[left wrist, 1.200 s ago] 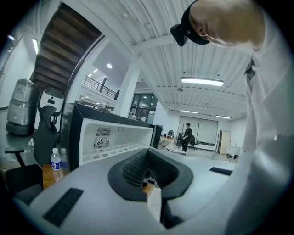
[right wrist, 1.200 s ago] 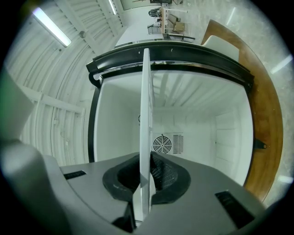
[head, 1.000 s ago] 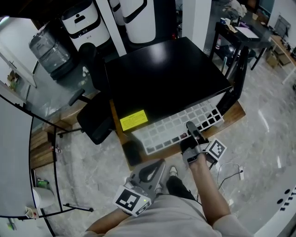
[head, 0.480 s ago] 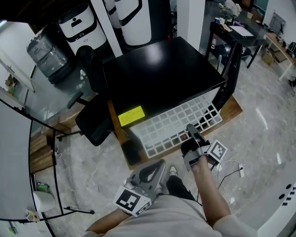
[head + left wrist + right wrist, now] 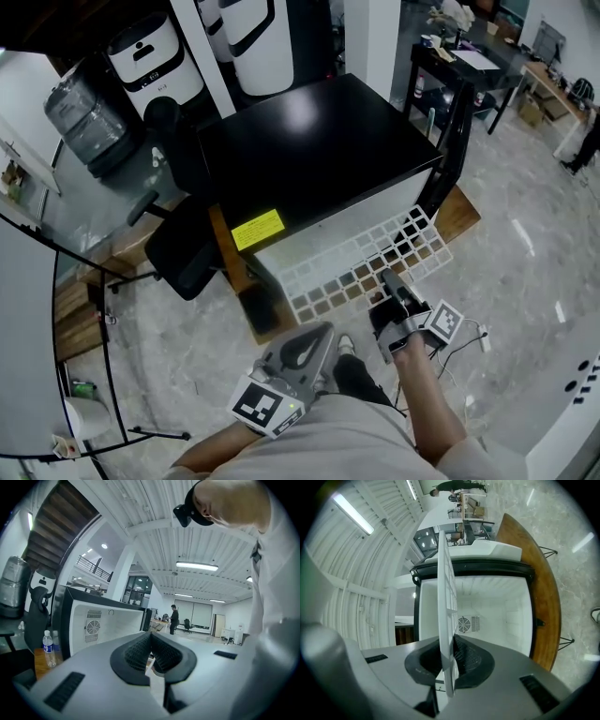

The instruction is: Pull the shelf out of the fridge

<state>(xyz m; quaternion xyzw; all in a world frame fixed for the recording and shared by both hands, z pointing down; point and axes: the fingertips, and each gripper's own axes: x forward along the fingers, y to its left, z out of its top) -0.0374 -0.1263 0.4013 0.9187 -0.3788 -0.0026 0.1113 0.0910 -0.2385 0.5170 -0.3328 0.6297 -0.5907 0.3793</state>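
A: What are the hands doing, closest in?

B: The left gripper (image 5: 322, 330) is hanging low and close to the body. Its jaws are pressing together with nothing between them. Its marker cube (image 5: 258, 407) is showing only a black-and-white square pattern, no words. The right forearm (image 5: 424, 394) is reaching forward, and the right gripper (image 5: 386, 276) is clamping the front edge of the shelf (image 5: 361, 261).

A: Is that grip showing clearly?

B: Yes. In the right gripper view the white grid is running edge-on between the two pads, and both are pressing on it.

A: And where is the shelf sitting?

B: It is sticking part way out of the fridge (image 5: 309, 150). Its rear part is lying under the black top, and its front is jutting out above the wooden board (image 5: 461, 212) beneath the fridge.

A: Any writing?

B: A yellow label (image 5: 256, 229) is lying on the black top near the front corner, but its print is too small to read. A black chair (image 5: 183, 246) is standing left of the fridge. Farther back, two white water dispensers (image 5: 155, 54) are carrying small dark marks I cannot make out, and a big water bottle (image 5: 84, 108) is sitting beside them.
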